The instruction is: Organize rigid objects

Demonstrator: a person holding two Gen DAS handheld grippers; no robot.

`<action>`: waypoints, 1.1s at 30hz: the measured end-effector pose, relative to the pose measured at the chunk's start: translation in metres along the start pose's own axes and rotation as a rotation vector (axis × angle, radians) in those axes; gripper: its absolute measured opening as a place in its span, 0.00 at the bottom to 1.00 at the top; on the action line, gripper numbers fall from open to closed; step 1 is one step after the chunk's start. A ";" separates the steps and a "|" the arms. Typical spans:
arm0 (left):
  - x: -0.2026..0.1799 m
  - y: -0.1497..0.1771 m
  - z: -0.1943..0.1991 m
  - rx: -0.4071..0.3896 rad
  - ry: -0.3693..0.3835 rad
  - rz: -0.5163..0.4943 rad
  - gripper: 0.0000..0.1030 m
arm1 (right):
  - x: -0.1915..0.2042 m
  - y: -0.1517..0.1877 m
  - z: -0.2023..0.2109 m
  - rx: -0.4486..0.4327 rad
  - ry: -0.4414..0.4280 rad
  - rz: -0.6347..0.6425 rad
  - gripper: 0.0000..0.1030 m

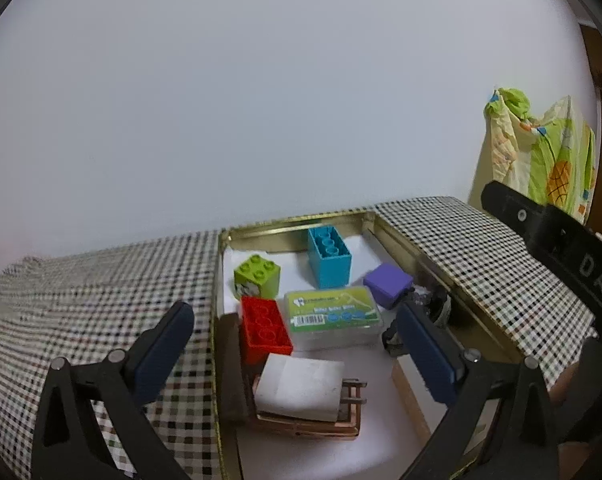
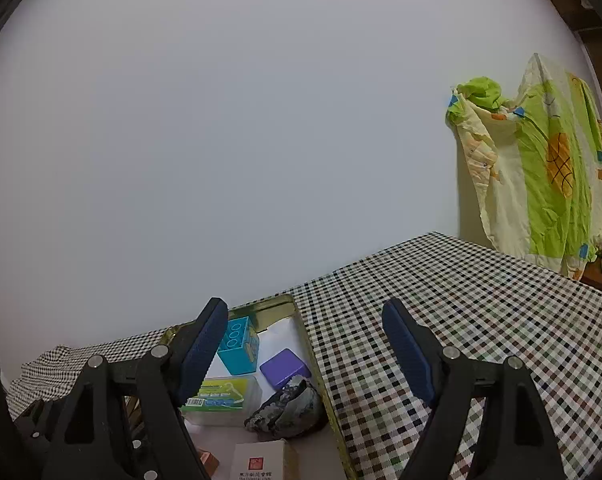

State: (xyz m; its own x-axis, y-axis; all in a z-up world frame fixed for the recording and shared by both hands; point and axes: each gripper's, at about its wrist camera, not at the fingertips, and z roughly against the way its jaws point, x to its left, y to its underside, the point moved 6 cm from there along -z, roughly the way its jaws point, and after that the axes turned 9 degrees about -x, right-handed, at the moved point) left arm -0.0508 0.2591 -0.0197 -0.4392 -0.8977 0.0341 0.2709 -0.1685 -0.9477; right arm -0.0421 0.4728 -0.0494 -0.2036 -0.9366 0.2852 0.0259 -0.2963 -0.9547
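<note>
A gold tin tray [image 1: 301,219] lies on a checked tablecloth. It holds a green brick [image 1: 257,276], a blue brick [image 1: 329,256], a purple box [image 1: 387,284], a red brick [image 1: 263,330], a clear floss box [image 1: 333,316], a white block [image 1: 301,386] on a copper stand, and a grey rock [image 1: 439,306]. My left gripper [image 1: 297,340] hovers open over the tray's near end, gripping nothing. My right gripper [image 2: 307,354] is open and empty above the tray's right rim [image 2: 269,300]. The blue brick [image 2: 237,344], purple box [image 2: 285,368] and rock [image 2: 289,408] lie below its left finger.
The checked tablecloth [image 2: 461,320] stretches to the right of the tray. A green and yellow printed cloth [image 2: 541,168] hangs at the far right against a plain wall. A white card box [image 2: 257,464] sits at the tray's near end. The right gripper's black body [image 1: 561,248] shows at right.
</note>
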 end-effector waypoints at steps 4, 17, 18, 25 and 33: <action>-0.003 -0.002 0.008 -0.067 -0.104 -0.060 1.00 | -0.007 0.000 0.002 -0.005 0.012 -0.009 0.79; 0.018 0.001 0.015 -0.061 -0.132 0.032 1.00 | 0.006 -0.001 0.023 -0.102 0.038 0.110 0.80; 0.018 0.002 0.014 -0.057 -0.133 0.037 1.00 | 0.008 -0.001 0.025 -0.106 0.034 0.121 0.80; 0.023 0.004 0.019 -0.060 -0.151 0.046 1.00 | 0.015 0.002 0.042 -0.120 0.023 0.180 0.83; 0.024 0.003 0.028 -0.100 -0.172 0.043 1.00 | 0.022 0.006 0.058 -0.122 -0.001 0.220 0.84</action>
State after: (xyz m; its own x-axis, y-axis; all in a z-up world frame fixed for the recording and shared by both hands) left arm -0.0363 0.2254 -0.0124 -0.2739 -0.9610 0.0382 0.1964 -0.0948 -0.9759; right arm 0.0102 0.4392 -0.0440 -0.2055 -0.9762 0.0690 -0.0492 -0.0601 -0.9970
